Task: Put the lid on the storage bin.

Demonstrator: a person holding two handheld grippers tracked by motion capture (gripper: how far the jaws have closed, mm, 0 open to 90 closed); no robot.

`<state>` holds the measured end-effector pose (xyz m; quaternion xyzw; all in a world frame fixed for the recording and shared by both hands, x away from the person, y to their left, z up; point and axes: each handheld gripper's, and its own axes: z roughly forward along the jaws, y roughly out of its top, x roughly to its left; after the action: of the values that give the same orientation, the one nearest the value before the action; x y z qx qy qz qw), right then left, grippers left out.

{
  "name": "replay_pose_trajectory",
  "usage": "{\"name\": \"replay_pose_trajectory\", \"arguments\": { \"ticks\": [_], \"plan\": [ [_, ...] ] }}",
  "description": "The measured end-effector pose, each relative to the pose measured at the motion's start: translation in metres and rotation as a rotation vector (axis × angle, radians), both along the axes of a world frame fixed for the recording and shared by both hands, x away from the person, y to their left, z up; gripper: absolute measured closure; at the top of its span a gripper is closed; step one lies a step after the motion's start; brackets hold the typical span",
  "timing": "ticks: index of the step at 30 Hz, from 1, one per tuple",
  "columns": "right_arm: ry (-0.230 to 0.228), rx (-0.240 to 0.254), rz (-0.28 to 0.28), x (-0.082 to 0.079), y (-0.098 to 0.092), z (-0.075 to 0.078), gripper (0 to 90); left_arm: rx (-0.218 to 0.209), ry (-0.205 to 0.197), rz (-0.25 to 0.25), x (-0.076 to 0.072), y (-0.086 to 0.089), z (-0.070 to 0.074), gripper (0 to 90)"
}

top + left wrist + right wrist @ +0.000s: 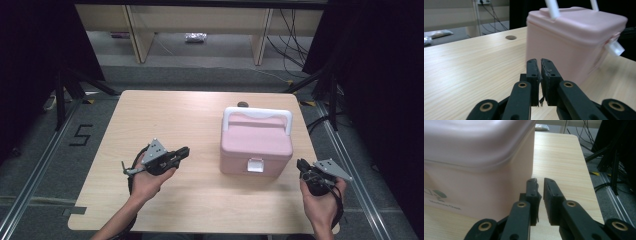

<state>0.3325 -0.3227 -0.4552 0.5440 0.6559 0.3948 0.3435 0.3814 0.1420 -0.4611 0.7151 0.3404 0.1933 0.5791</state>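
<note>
A pink lidded box [256, 142] with a white carry handle [257, 114] and a white front latch [255, 165] stands on the right half of the wooden table [165, 115]. My left gripper [185, 151] lies low over the table to the box's left and points at it; in the left gripper view its jaws [539, 61] stand a thin slit apart with nothing between them, the box [574, 37] close ahead. My right gripper [301, 165] hovers by the box's front right corner. Its jaws [541, 180] stand slightly apart and empty beside the box wall [474, 157].
A small round hole [243, 104] marks the table just behind the box. Wooden furniture legs [140, 35] and cables [292, 40] stand beyond the far edge. Black stand legs [65, 87] flank the table, and a floor marking "5" [80, 135] lies at the left.
</note>
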Motion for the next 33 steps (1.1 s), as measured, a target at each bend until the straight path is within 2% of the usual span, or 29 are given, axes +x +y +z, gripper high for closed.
{"name": "replay_pose_trajectory", "arguments": {
  "ticks": [1, 2, 3, 5, 6, 8, 9, 10, 11, 12, 13, 14, 15, 16, 17, 18, 19, 20, 21, 22, 23, 24, 26, 27, 28, 29, 31, 32, 33],
  "plan": [
    [0.013, 0.031, -0.012, -0.001, 0.002, 0.000, 82.1, 0.002, -0.001, 0.010, 0.000, 0.004, -0.002, 83.7],
    [0.000, 0.032, 0.002, 0.000, 0.001, -0.002, 81.6, 0.003, -0.001, 0.017, 0.000, 0.007, -0.003, 83.4],
    [0.025, 0.052, -0.023, -0.002, 0.003, -0.002, 80.9, 0.008, -0.001, 0.028, -0.001, 0.012, -0.006, 83.0],
    [0.000, 0.022, -0.015, 0.001, 0.000, -0.007, 79.2, 0.010, -0.005, 0.042, -0.001, 0.019, -0.010, 82.2],
    [0.010, 0.015, -0.011, 0.000, -0.001, -0.007, 78.7, 0.000, -0.003, 0.052, -0.002, 0.025, -0.013, 82.1],
    [0.013, 0.028, -0.020, -0.001, 0.000, -0.009, 77.9, -0.005, -0.001, 0.060, -0.002, 0.029, -0.016, 81.7],
    [0.015, 0.020, -0.012, -0.001, -0.003, -0.012, 77.1, 0.003, 0.011, 0.092, -0.004, 0.039, -0.020, 81.5],
    [0.016, 0.048, -0.029, -0.002, -0.001, -0.013, 76.3, -0.002, 0.009, 0.100, -0.004, 0.044, -0.023, 81.1],
    [0.007, 0.019, -0.017, -0.002, -0.004, -0.014, 75.6, 0.015, 0.016, 0.117, -0.005, 0.049, -0.025, 80.8],
    [0.000, 0.031, -0.021, -0.001, -0.004, -0.017, 75.1, 0.011, 0.014, 0.127, -0.005, 0.054, -0.028, 80.2],
    [-0.001, 0.010, -0.015, 0.000, -0.007, -0.019, 74.5, 0.006, 0.015, 0.135, -0.006, 0.059, -0.030, 79.8],
    [-0.001, 0.010, -0.015, 0.000, -0.007, -0.019, 74.5, 0.006, 0.015, 0.135, -0.006, 0.059, -0.030, 79.3],
    [0.024, 0.018, -0.025, -0.002, -0.008, -0.021, 73.5, 0.007, 0.017, 0.163, -0.007, 0.069, -0.034, 78.2],
    [0.002, 0.030, -0.018, -0.001, -0.008, -0.023, 73.1, 0.006, 0.017, 0.179, -0.007, 0.074, -0.036, 77.8],
    [0.022, 0.049, -0.034, -0.003, -0.006, -0.023, 72.5, 0.006, 0.029, 0.199, -0.009, 0.080, -0.037, 77.3],
    [0.018, 0.034, -0.016, -0.002, -0.008, -0.026, 72.0, 0.004, 0.029, 0.211, -0.010, 0.086, -0.040, 76.9],
    [0.033, 0.043, -0.038, -0.004, -0.006, -0.027, 71.7, 0.018, 0.035, 0.225, -0.011, 0.090, -0.041, 76.4],
    [0.019, 0.016, -0.017, -0.002, -0.009, -0.028, 71.6, 0.014, 0.031, 0.236, -0.012, 0.094, -0.044, 76.1],
    [0.041, 0.046, -0.040, -0.004, -0.006, -0.030, 71.1, 0.017, 0.036, 0.251, -0.013, 0.099, -0.047, 75.6],
    [0.025, 0.016, -0.022, -0.002, -0.008, -0.032, 70.7, 0.026, 0.041, 0.269, -0.015, 0.103, -0.050, 75.2],
    [0.022, 0.027, -0.016, -0.001, -0.009, -0.034, 69.7, 0.022, 0.042, 0.283, -0.016, 0.107, -0.053, 74.3],
    [0.025, 0.042, -0.020, -0.002, -0.008, -0.036, 69.4, 0.017, 0.047, 0.295, -0.018, 0.111, -0.057, 73.9],
    [0.016, 0.026, -0.020, -0.001, -0.010, -0.038, 69.1, 0.008, 0.059, 0.315, -0.021, 0.117, -0.062, 73.6],
    [0.025, 0.063, -0.030, -0.001, -0.007, -0.040, 69.0, -0.026, 0.050, 0.321, -0.022, 0.120, -0.063, 73.1],
    [0.020, 0.026, -0.019, -0.001, -0.010, -0.040, 68.8, -0.006, 0.040, 0.334, -0.023, 0.122, -0.062, 72.9],
    [0.049, 0.070, -0.037, -0.003, -0.006, -0.041, 68.5, -0.008, 0.026, 0.339, -0.024, 0.123, -0.063, 72.1],
    [0.003, 0.038, -0.021, 0.000, -0.008, -0.045, 67.7, -0.023, 0.027, 0.343, -0.025, 0.125, -0.063, 71.3],
    [0.015, 0.033, -0.019, -0.001, -0.008, -0.044, 67.3, -0.023, 0.023, 0.350, -0.026, 0.125, -0.063, 71.3],
    [0.003, 0.030, -0.021, -0.001, -0.008, -0.044, 67.1, -0.018, 0.022, 0.352, -0.027, 0.125, -0.063, 71.3]
  ]
}}
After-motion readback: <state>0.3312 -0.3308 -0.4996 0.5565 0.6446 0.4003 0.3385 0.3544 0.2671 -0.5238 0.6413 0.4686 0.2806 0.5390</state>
